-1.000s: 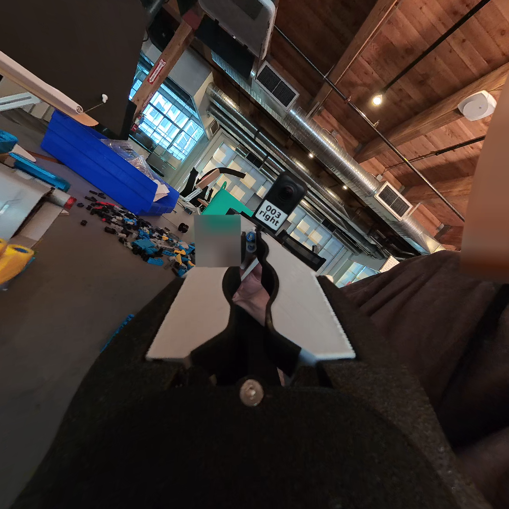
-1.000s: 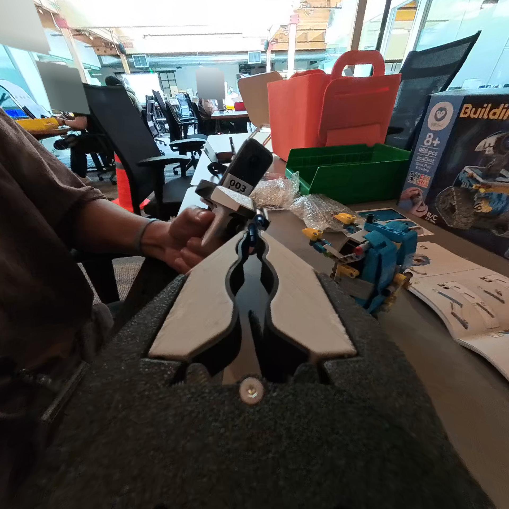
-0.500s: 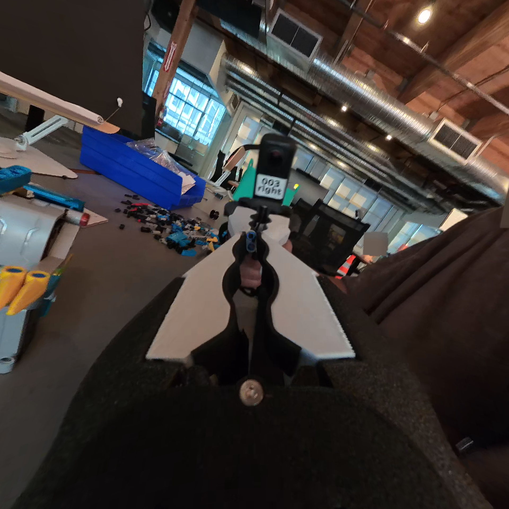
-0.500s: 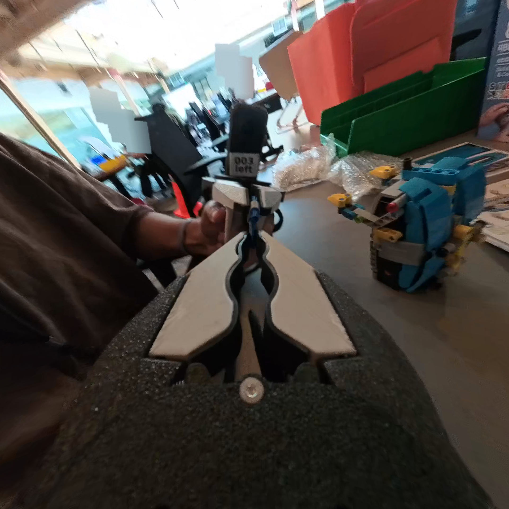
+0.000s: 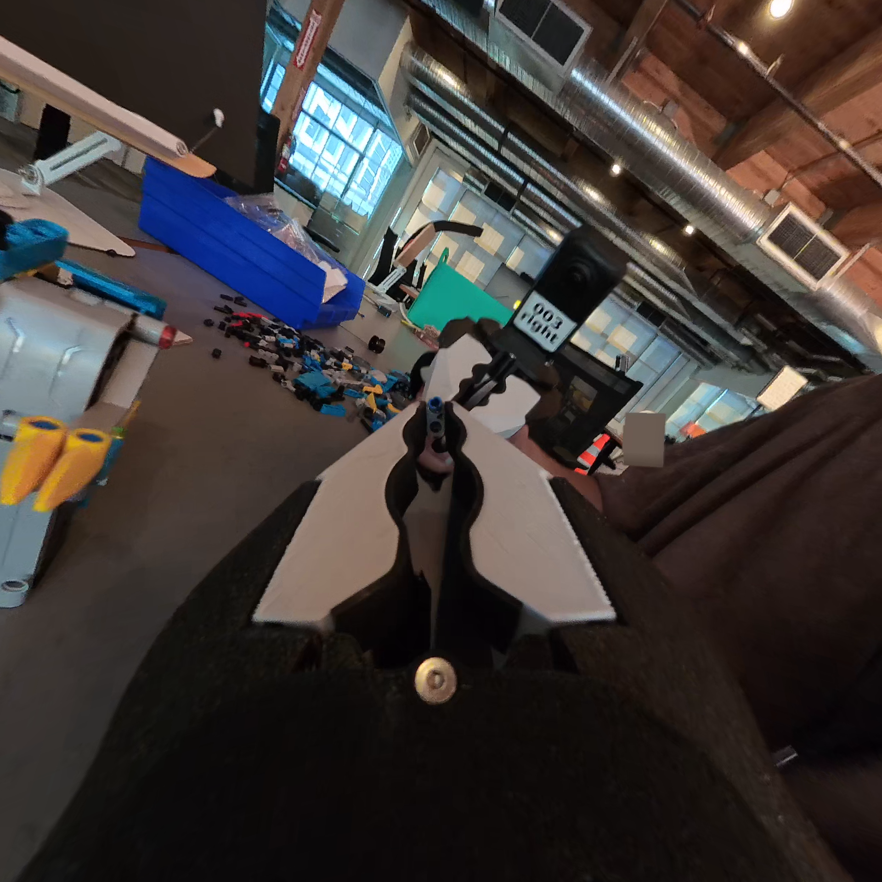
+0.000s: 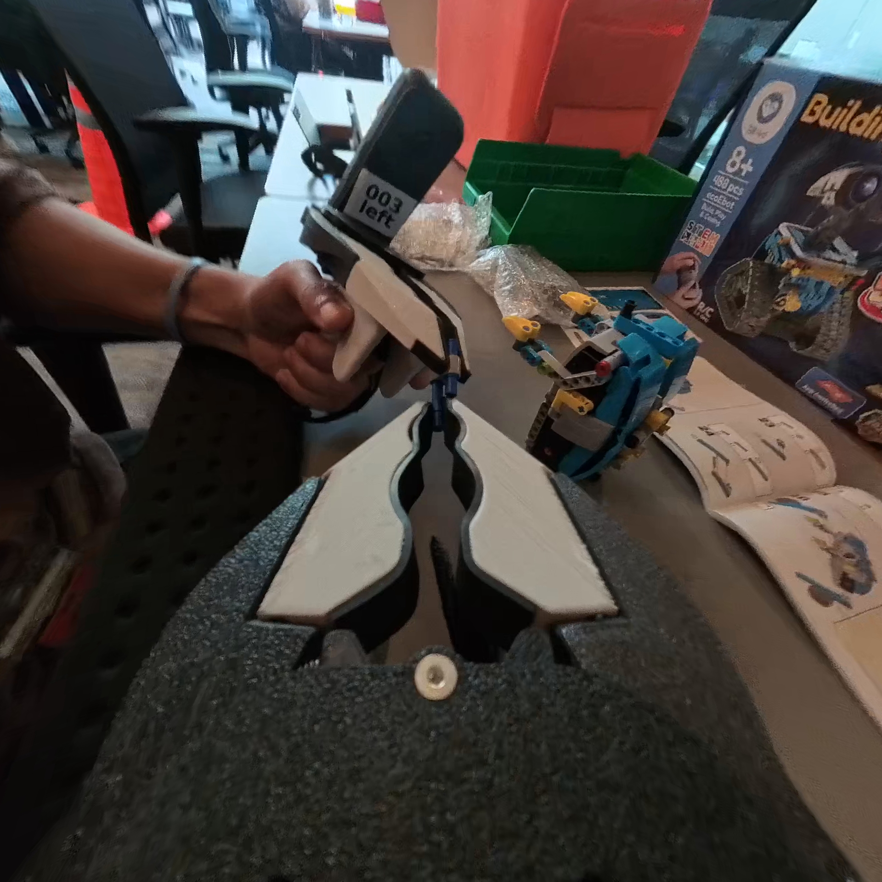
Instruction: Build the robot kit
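Note:
My left gripper (image 5: 435, 422) is shut on a small grey connector piece with a blue pin (image 5: 434, 414) at its tips. My right gripper (image 6: 441, 413) is shut on a thin dark blue pin (image 6: 436, 408). The two grippers meet tip to tip above the table edge. In the right wrist view the left gripper (image 6: 452, 367) comes in from the upper left, held by a hand (image 6: 296, 334), and its grey piece (image 6: 453, 355) touches my blue pin. In the left wrist view the right gripper (image 5: 479, 382) points back at me.
A blue toy robot model (image 6: 615, 382) stands on the grey table (image 6: 716, 620), just right of the tips. Behind it are a kit box (image 6: 811, 215), an open booklet (image 6: 763, 477), a green bin (image 6: 572, 215) and plastic bags (image 6: 515, 281). A pile of loose pieces (image 5: 324, 367) and a blue bin (image 5: 238, 253) lie farther off. The grippers are tip to tip, or close to it.
Both grippers stayed shut and tip to tip. The left gripper has tilted, now coming at the right one from the upper left. The right wrist view has dipped toward the table.

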Available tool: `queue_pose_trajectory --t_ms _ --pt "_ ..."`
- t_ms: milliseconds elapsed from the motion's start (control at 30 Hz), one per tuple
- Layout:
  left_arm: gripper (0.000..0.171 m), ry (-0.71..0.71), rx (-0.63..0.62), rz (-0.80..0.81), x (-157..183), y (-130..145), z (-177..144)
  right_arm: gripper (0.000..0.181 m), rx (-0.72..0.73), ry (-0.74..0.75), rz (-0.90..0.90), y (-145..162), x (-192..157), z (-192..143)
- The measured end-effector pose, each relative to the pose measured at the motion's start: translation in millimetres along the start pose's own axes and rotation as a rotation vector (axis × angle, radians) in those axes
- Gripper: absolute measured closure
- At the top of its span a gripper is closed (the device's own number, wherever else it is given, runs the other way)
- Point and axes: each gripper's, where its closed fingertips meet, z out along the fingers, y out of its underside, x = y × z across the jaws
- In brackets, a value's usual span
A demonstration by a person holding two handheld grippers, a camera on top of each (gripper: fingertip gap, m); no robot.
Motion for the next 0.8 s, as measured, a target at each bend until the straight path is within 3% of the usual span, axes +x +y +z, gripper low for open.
queue_pose_trajectory --t_ms 333,467,600,800 --pt "0.165 -0.021 0.165 0.0 3.2 -22.4 -8.1 0.179 0.248 -0.113 0.562 -22.1 1.6 10.7" --pt "0.165 -0.021 0.243 -0.014 5.4 -31.6 -10.4 0.178 0.409 -0.18 0.81 -30.9 2.1 13.6" --pt "0.165 -0.004 0.334 -0.075 6.6 -39.9 -14.5 0.179 0.501 -0.138 0.845 -38.8 2.9 17.5" --pt "0.164 0.063 0.449 -0.22 5.9 -46.1 -16.8 0.179 0.548 -0.007 0.762 -44.3 6.0 20.8"
